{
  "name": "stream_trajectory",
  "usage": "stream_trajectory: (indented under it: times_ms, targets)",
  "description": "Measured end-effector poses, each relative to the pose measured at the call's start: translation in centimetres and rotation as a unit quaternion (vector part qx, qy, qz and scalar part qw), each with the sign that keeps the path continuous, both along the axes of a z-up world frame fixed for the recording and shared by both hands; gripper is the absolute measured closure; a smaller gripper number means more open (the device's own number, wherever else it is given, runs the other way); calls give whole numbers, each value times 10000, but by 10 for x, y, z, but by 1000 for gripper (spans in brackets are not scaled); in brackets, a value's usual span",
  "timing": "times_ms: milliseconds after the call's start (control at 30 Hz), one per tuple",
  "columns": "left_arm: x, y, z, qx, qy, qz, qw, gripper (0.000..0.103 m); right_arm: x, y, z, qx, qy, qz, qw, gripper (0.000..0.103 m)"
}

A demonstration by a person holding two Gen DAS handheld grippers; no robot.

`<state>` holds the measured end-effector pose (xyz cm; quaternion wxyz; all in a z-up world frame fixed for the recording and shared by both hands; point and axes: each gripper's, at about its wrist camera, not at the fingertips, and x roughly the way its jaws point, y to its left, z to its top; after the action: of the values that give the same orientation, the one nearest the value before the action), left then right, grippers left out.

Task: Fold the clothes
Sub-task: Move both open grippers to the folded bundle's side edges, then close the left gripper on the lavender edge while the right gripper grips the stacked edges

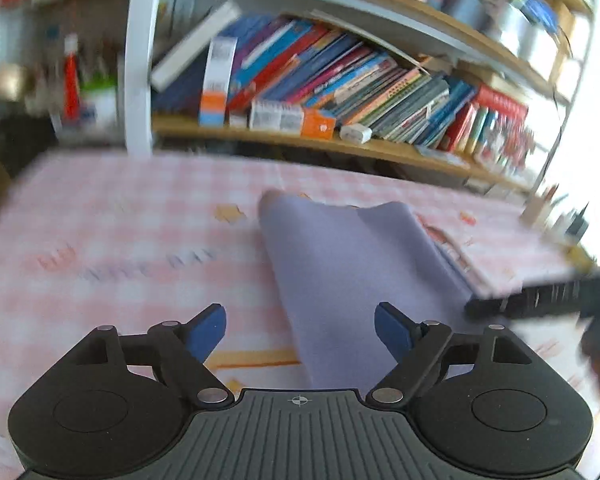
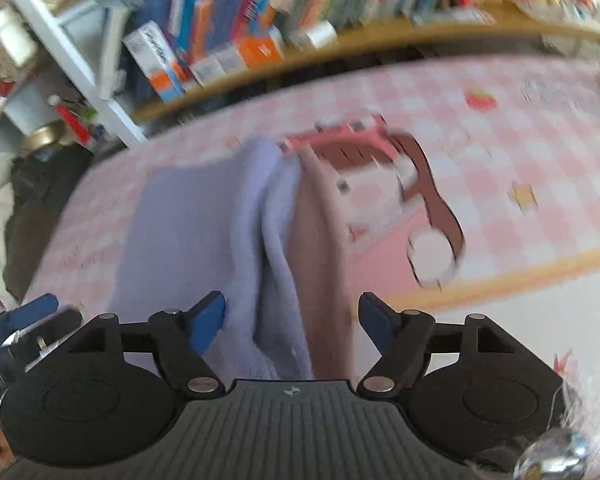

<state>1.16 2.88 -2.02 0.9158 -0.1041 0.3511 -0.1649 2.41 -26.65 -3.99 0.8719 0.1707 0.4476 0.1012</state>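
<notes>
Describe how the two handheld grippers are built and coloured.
Both match: the left gripper and the right gripper have blue finger pads on black linkage arms with silver pivot pins, round black housings, and a ribbed grey body bearing a small crosshair mark.

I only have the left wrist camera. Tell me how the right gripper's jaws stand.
Observer: The right gripper is open. The lilac cloth lies between its pads, unpinched.
Operator: Describe the cloth's right side.
Observer: A raised fold ridge runs lengthwise, with a pinkish-brown strip beside it. I cannot tell whether that is a lining or a second garment.
Operator: Report what lies beyond it.
Observer: Only the pink checked tablecloth, printed there with a brown-haired cartoon figure.
</notes>
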Motion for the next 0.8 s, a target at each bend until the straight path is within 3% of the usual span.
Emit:
stream_trajectory:
  times_ms: [200, 367, 467, 500, 633, 700, 800]
  targets:
    - [40, 6, -36, -955, 964, -79, 9907, 19, -1, -11, -15, 602, 380, -261, 9971, 31]
    - [53, 12, -51, -1499, 1202, -72, 9813, 20, 2, -12, -18, 907, 509, -404, 9938, 34]
    - [61, 10, -53, -1562, 1239, -104, 9799, 22, 5, -10, -22, 1039, 582, -452, 9919, 34]
    - [64, 9, -54, -1583, 1270, -111, 9791, 29, 7, -8, -21, 1004, 580, -428, 9923, 35]
    - [69, 7, -56, -1725, 1414, -28, 9748, 46, 13, 1, -20, 874, 649, -274, 9937, 53]
    - [65, 3, -51, -1566, 1358, -48, 9783, 57, 9, 6, -15, 725, 528, -209, 9958, 62]
    - [51, -8, -37, -1076, 1171, -166, 9871, 62, -6, 24, 2, 104, 74, 52, 9999, 70]
